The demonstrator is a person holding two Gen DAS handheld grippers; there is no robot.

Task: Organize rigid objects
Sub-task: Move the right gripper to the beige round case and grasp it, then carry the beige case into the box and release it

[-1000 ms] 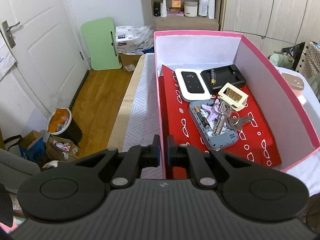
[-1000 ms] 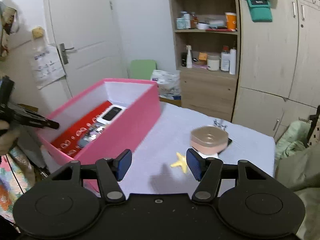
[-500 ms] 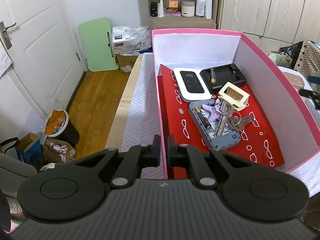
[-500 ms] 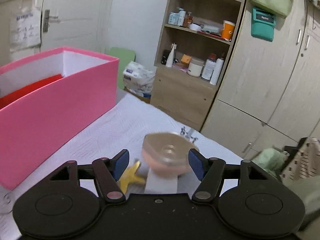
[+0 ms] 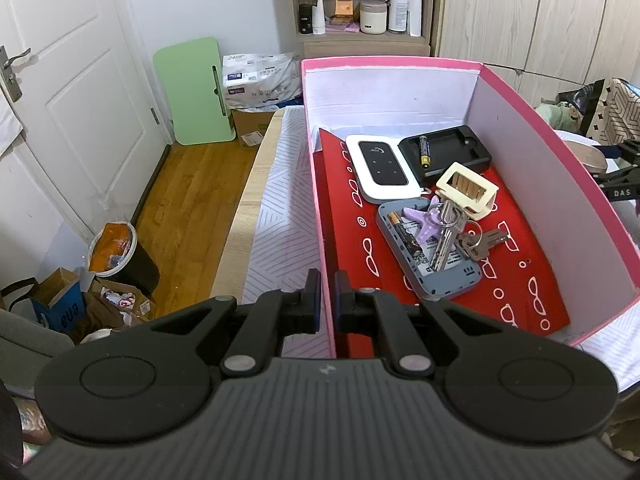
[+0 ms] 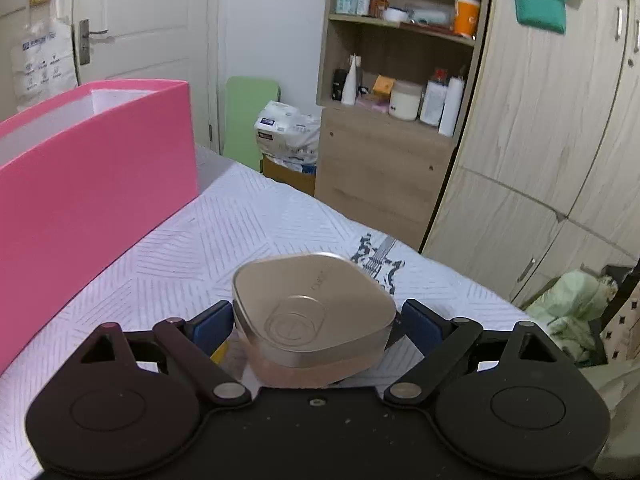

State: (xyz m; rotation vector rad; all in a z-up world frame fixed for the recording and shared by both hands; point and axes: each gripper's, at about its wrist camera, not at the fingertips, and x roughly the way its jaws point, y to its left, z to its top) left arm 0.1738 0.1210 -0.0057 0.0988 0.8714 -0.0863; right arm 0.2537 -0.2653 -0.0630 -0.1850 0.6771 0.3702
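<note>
As its jaws open wide, the right hand-held gripper [image 6: 316, 326] straddles the unheld beige case [image 6: 312, 316].

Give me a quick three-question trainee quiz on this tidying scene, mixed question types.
1. True or false: the left tool is clamped on the pink cardboard box's wall.
2. What sits between the right tool's opening pads: A) bunch of metal keys B) rounded beige plastic case C) purple starfish toy?
3. Fill in: the white pocket router lies inside the ____.

Key: 1 true; 2 B; 3 box.
</note>
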